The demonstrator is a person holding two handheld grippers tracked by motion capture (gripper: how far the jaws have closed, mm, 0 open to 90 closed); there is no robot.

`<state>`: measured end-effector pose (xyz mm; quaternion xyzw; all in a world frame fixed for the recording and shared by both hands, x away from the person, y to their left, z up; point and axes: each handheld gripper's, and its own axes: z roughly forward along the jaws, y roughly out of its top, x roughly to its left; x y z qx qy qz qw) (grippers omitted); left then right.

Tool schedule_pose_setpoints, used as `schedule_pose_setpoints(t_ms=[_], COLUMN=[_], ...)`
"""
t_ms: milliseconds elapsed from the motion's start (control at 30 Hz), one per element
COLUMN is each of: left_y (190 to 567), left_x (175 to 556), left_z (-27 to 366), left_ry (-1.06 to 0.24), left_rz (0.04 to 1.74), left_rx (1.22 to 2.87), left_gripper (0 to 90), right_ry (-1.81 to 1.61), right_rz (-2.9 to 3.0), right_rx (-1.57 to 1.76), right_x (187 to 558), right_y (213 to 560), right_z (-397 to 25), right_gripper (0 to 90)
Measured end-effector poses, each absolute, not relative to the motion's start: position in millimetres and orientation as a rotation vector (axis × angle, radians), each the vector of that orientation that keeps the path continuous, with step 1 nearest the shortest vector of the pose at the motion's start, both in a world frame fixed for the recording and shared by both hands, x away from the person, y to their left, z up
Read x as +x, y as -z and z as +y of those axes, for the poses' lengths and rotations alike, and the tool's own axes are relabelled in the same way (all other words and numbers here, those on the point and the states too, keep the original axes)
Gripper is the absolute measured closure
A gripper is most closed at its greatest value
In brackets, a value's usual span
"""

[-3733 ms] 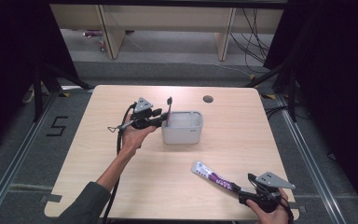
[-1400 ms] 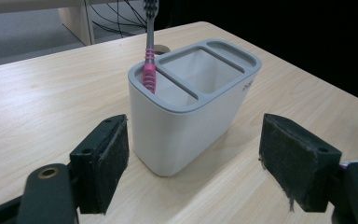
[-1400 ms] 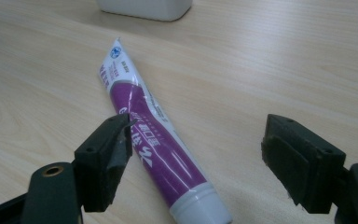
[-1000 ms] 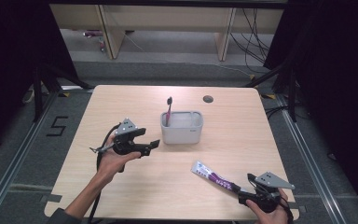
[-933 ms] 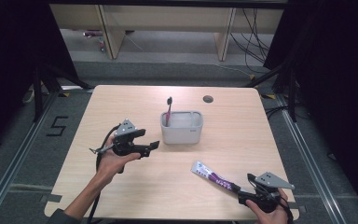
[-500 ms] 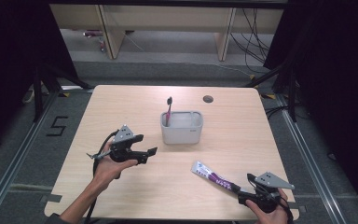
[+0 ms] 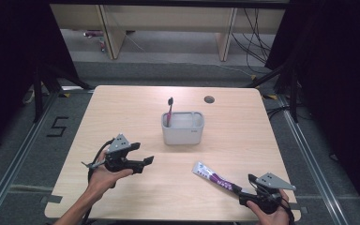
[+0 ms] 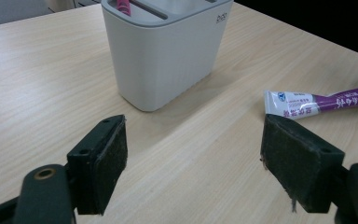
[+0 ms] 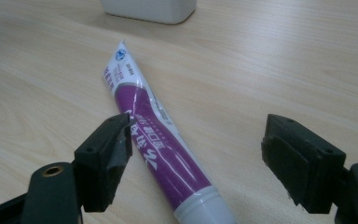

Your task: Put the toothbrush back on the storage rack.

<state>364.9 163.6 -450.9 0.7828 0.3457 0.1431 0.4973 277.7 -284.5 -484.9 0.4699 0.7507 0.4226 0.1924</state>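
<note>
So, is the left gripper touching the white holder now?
Apart. In the left gripper view the open jaws of the left gripper frame bare table, with wood showing between them and the white holder. The high view shows the same gap.

You work at a pale wooden table [image 7: 122, 108], grey floor [image 7: 14, 154] around you, black curtains [image 7: 337, 70] at both sides, wooden shelving [image 7: 168, 18] beyond, cables [image 7: 255, 28] trailing.

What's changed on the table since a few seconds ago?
The left gripper let go of the toothbrush, left it standing in the holder, and drew back toward the person, jaws open. The right gripper and toothpaste tube stayed put.
</note>
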Motion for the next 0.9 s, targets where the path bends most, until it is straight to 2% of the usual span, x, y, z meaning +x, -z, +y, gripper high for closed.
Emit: schedule_pose_setpoints(t_ms=[900], left_y=[461.6], left_x=[332.6], left_z=[180.1], left_ry=[-0.314], left_rz=[0.816], left_rx=[1.930], left_gripper=[21.7], right_ry=[-1.158], right_rz=[2.110], right_rx=[1.304], right_x=[277.8], right_y=[484.8], right_z=[-283.6], right_gripper=[24.8])
